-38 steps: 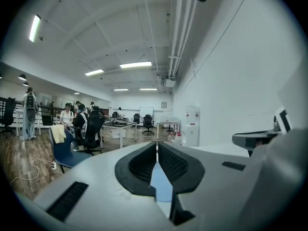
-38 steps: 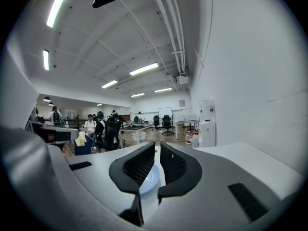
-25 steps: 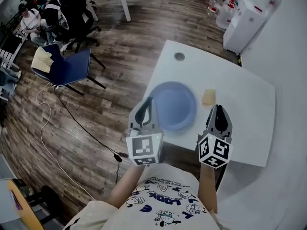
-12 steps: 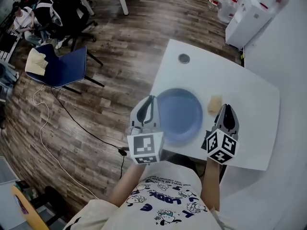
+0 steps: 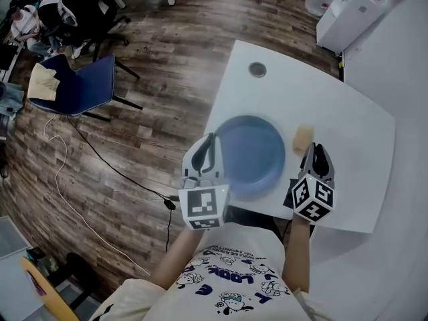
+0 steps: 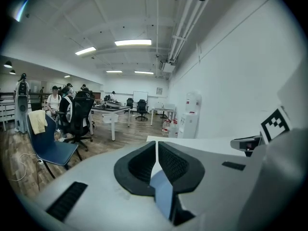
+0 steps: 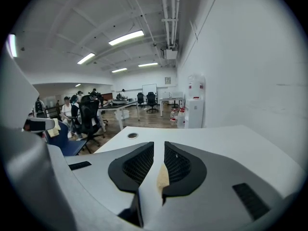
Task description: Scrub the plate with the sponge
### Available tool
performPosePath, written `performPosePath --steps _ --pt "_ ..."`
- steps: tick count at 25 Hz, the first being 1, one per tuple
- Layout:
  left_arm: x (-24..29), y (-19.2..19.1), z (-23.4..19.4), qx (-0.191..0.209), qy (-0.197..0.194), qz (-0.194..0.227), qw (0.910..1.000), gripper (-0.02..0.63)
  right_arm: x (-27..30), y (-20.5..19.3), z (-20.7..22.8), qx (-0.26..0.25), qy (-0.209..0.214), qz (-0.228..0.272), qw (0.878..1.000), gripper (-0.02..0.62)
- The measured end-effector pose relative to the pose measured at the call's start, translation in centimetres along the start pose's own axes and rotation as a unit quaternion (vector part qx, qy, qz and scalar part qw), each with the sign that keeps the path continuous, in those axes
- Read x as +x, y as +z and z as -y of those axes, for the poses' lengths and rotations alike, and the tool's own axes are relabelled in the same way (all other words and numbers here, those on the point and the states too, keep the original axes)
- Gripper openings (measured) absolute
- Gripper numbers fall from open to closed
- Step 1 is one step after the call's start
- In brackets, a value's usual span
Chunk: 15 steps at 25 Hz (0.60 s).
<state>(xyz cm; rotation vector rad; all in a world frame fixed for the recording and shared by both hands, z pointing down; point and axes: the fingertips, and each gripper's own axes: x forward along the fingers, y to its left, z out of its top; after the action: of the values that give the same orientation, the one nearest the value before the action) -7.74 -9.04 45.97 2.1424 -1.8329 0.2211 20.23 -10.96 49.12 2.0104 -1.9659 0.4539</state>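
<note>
Right of the round blue plate, the tan rectangular sponge is shown just ahead of the clenched, empty right gripper.

This is an open-plan office or lab workroom. A wood-look plank floor runs under white desks and black swivel office chairs, and a blue chair stands beside a loose cable trailing over the boards. People sit at workstations far down the room. Overhead, long strip lights and exposed pipes cross a bare white ceiling. A white water dispenser stands against the wall with spare water bottles next to it, near a plain white table. A whiteboard stands at the far end.
</note>
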Motion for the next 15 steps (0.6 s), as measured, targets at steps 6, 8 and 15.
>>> performPosePath --steps 6,8,15 --pt "0.4 -1.6 0.5 -0.015 0.013 -0.022 0.9996 0.018 1.5 -2.3 0.7 -0.004 0.018 -0.044 0.999 0.046" --pt "0.6 -1.8 0.8 -0.022 0.015 -0.028 0.9993 0.018 2.3 -2.6 0.7 -0.012 0.026 -0.055 0.998 0.05" --pt "2.4 -2.1 2.5 -0.002 0.012 -0.045 0.9989 0.018 4.7 -4.8 1.3 -0.025 0.042 -0.11 0.993 0.133"
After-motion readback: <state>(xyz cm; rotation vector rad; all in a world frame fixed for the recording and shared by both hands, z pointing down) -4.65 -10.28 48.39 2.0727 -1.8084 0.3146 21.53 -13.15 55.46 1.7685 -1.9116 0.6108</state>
